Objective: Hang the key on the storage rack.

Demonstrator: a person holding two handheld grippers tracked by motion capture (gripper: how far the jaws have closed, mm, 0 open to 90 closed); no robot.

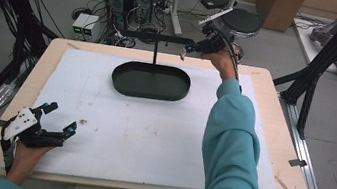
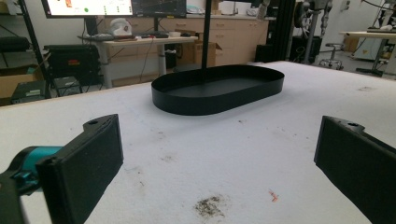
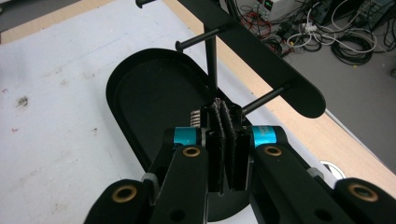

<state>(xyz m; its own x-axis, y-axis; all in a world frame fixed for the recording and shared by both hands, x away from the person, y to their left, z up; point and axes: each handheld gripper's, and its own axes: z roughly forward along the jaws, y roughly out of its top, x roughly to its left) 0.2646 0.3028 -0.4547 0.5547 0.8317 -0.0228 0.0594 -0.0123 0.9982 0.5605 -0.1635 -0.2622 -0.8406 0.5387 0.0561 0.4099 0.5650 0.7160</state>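
Jaws: left gripper (image 2: 219,163) wide, right gripper (image 3: 227,140) closed.

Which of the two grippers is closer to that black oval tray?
The right. The right gripper hangs just above the far right end of the tray. The left gripper sits back near the table's front left corner.

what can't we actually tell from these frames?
- Right gripper, right gripper view: jaws pressed together on something small; the pads hide what it is.
- High view: the same gripper is too small to show it.
- Stand above the black tray: its crossbar runs off the top edge.
- Left gripper: open, empty.
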